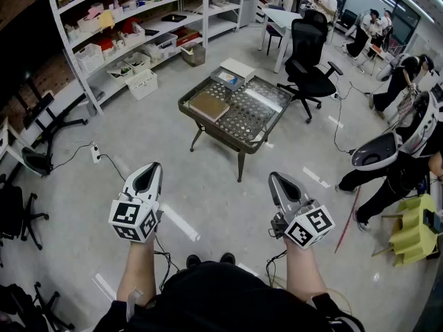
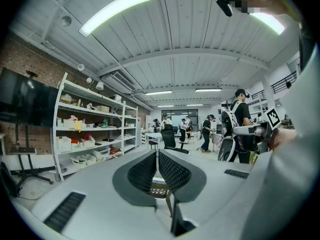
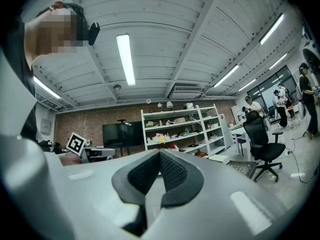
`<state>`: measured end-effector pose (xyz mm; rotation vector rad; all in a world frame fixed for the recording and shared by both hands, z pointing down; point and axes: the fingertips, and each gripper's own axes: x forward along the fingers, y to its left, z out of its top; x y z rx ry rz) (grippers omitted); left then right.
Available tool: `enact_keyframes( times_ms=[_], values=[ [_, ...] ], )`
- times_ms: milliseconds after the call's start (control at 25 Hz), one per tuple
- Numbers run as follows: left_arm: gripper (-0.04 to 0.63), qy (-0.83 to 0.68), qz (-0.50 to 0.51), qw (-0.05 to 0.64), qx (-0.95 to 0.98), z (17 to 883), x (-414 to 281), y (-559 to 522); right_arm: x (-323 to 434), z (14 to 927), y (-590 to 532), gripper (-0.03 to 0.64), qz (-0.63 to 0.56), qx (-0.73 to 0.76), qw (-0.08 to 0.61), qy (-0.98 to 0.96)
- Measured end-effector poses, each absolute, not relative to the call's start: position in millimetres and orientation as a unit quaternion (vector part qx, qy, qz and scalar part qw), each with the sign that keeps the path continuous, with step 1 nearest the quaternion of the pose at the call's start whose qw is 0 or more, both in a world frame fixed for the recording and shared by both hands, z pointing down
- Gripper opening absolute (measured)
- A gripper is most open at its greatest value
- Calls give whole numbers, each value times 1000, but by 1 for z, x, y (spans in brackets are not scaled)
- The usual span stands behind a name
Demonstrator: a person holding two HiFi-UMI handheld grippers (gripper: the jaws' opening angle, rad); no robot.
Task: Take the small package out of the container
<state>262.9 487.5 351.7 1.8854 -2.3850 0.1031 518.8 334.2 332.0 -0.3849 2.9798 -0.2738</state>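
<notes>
In the head view a low table with a perforated metal top (image 1: 249,116) stands on the floor ahead of me. At its far corner sits a grey open container (image 1: 223,74) holding a small package with blue print (image 1: 229,80). A flat brown box (image 1: 209,105) lies at the table's left corner. My left gripper (image 1: 147,173) and right gripper (image 1: 277,180) hover side by side well short of the table. Both are shut and hold nothing. In the left gripper view the left gripper (image 2: 157,156) has its jaws pressed together, and in the right gripper view the right gripper (image 3: 160,156) does too.
A black office chair (image 1: 308,61) stands behind the table on the right. White shelving (image 1: 138,33) full of bins runs along the left wall. A person bending over (image 1: 394,164) and a yellow stool (image 1: 414,230) are at the right. Cables trail over the floor.
</notes>
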Motion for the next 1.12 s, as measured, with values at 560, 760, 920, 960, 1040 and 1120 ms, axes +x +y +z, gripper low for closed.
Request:
enact_keyframes(
  times_ms=[560,760,920,960,1040,1120],
  values=[
    [20,-783,32,49,619,352,283,472,538,334,321,3,-84,-129,63,986],
    [20,-786,28,47,615,350,297,465,551,334,319,6,-66,-124,56,989],
    [20,-788,26,48,614,351,312,461,562,337,315,8,-67,-115,57,989],
    [20,-788,26,49,614,352,315,460,564,338,314,8,-69,-113,56,990],
    [20,-788,26,52,613,352,318,460,565,340,313,8,-76,-111,56,989],
    [20,-789,27,54,611,353,316,461,564,343,312,8,-82,-108,56,989]
  ],
)
